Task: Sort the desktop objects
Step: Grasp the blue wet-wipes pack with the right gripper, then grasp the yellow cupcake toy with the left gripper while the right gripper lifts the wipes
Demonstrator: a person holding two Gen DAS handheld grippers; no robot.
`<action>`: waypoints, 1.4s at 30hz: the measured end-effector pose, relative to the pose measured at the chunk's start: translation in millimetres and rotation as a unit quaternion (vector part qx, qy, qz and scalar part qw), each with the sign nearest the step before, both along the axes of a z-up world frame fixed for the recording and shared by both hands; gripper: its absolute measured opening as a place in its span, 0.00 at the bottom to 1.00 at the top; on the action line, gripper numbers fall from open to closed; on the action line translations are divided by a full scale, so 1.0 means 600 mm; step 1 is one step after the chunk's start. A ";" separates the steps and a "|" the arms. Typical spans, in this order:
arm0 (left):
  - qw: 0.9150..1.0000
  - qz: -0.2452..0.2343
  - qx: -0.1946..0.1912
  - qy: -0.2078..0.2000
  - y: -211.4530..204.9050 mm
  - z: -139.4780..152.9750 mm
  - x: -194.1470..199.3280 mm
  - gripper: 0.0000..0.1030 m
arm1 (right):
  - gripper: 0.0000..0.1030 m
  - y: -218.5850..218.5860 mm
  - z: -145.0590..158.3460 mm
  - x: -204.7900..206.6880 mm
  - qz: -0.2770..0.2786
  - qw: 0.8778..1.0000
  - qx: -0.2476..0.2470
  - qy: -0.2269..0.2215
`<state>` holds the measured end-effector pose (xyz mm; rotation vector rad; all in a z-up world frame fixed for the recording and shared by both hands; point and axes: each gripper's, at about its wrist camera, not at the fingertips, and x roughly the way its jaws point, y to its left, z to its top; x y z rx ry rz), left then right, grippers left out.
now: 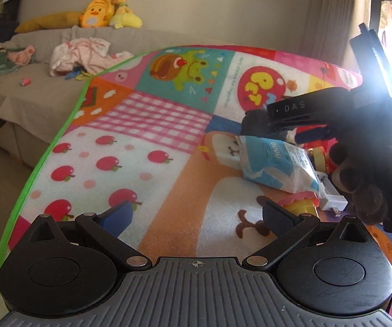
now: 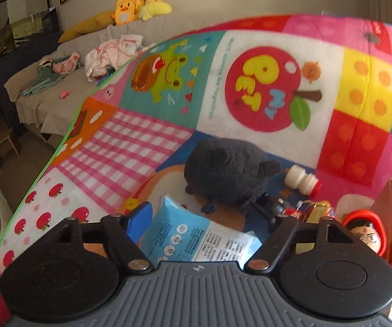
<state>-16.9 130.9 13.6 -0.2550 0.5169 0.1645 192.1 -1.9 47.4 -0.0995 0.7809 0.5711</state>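
The beige sofa [image 1: 32, 62] runs along the far wall with plush ducks [image 1: 98, 13] on its back and crumpled laundry [image 1: 79, 54] on the seat, none of it part of the job as far as I can judge. In front of it the bright cartoon play mat [image 1: 152, 125] serves as the desktop, mostly bare on the sofa side, with the clutter heaped toward the window side, likely because nothing is sorted yet. There the dark plush toy [image 2: 223, 174] sits just behind the blue-and-white wipes pack [image 2: 196, 237]. Beside them lie a small white bottle [image 2: 302, 181] and a red doll [image 2: 367, 234] next to a wooden edge. The right gripper [image 2: 209, 218] hangs over the wipes pack, jaws wide and holding nothing, seemingly lining up a pick. The left gripper [image 1: 196, 215] hovers over bare mat, jaws spread, empty, a pink-lidded yellow tub [image 1: 302, 201] just beside its right finger.
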 end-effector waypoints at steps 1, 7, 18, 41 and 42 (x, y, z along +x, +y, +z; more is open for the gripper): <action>1.000 0.001 -0.005 -0.002 0.002 0.000 -0.001 1.00 | 0.57 -0.002 -0.006 -0.003 0.007 1.000 0.000 0.017; 0.999 0.006 -0.031 -0.013 0.016 0.000 -0.006 1.00 | 0.51 -0.040 0.004 -0.102 0.057 0.998 -0.007 0.014; 0.998 -0.050 -0.034 -0.017 0.002 0.021 -0.014 1.00 | 0.48 -0.233 -0.020 -0.255 -0.002 0.999 -0.031 0.010; 0.981 -0.182 0.046 0.040 -0.107 0.044 0.042 0.58 | 0.65 -0.290 0.003 -0.302 -0.059 0.996 -0.005 -0.067; 0.983 -0.179 0.041 0.030 -0.103 0.045 0.033 0.54 | 0.66 -0.275 0.005 -0.302 -0.047 0.996 -0.013 -0.078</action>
